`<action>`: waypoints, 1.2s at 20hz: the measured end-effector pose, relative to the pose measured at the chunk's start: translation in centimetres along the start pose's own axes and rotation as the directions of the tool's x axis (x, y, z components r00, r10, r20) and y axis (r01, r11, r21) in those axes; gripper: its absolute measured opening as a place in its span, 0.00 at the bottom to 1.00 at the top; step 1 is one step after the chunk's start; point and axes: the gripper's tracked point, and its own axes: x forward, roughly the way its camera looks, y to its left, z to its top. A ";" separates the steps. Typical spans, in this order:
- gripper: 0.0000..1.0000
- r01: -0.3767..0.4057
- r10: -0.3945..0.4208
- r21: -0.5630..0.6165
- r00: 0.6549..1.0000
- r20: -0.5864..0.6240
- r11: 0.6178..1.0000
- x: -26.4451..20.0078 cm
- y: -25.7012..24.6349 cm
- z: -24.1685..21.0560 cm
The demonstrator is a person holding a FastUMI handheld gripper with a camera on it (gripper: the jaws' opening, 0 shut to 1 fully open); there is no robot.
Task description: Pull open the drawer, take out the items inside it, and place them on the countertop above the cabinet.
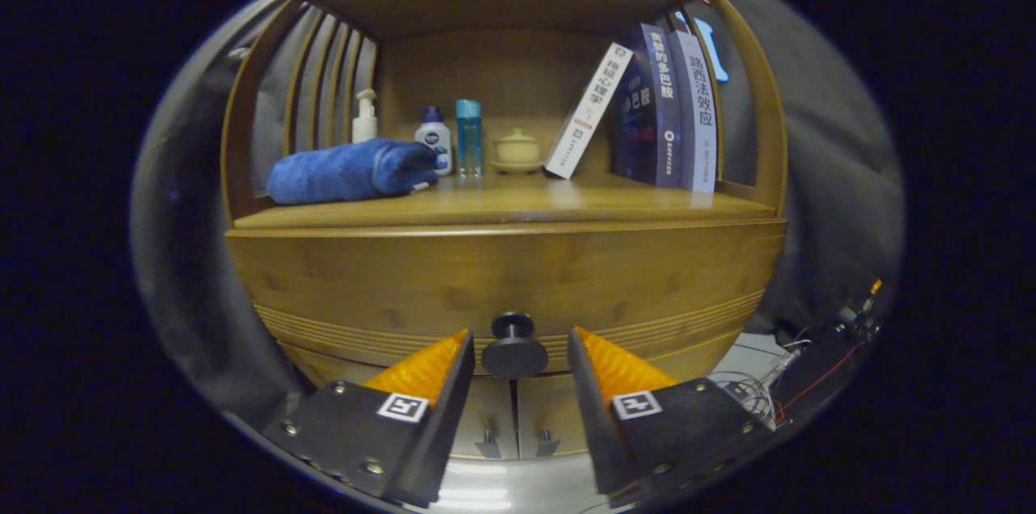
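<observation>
Gripper view, one entry per item.

Gripper (518,352): fingers (429,368) spread apart, one on either side of the drawer knob (514,348), neither visibly pressing on it.

Drawer (502,279): wooden front, closed, directly below the counter (502,206); dark round knob at its lower middle, between the fingertips. Grooved lines run across the lower part of the front.

Cabinet doors (518,417): two, beneath the drawer, each with a small handle near the centre seam.

Counter, left to right:
- Rolled blue towel (348,170), lying on its side at the left.
- White pump bottle (365,119), behind the towel.
- White bottle with blue cap (435,138), blue label, writing too small to read.
- Clear blue tall bottle (468,138), just beside it.
- Cream lidded cup on saucer (517,151), at centre back.
- White book (587,113), leaning right, Chinese title on spine.
- Dark blue book (651,109) and grey book (700,117), upright, Chinese titles on spines.

Loose wires (769,392): on the floor right of the cabinet.
</observation>
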 end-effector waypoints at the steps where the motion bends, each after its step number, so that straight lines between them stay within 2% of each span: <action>1: 0.64 0.004 -0.004 0.002 1.000 -0.011 1.000 0.3 0.0 0.0; 3: 0.63 -0.027 0.027 0.020 0.999 -0.018 0.999 0.7 0.8 -0.2; 5: 0.44 -0.029 0.029 0.014 0.999 -0.014 0.999 0.8 0.7 -0.1; 9: 0.41 -0.017 0.017 0.032 1.000 0.006 0.999 0.9 0.7 0.1; 10: 0.36 -0.015 0.014 0.028 1.000 0.005 1.000 0.9 0.6 0.1; 24: 0.36 0.004 -0.005 0.095 1.000 0.003 0.996 -2.3 0.5 -0.8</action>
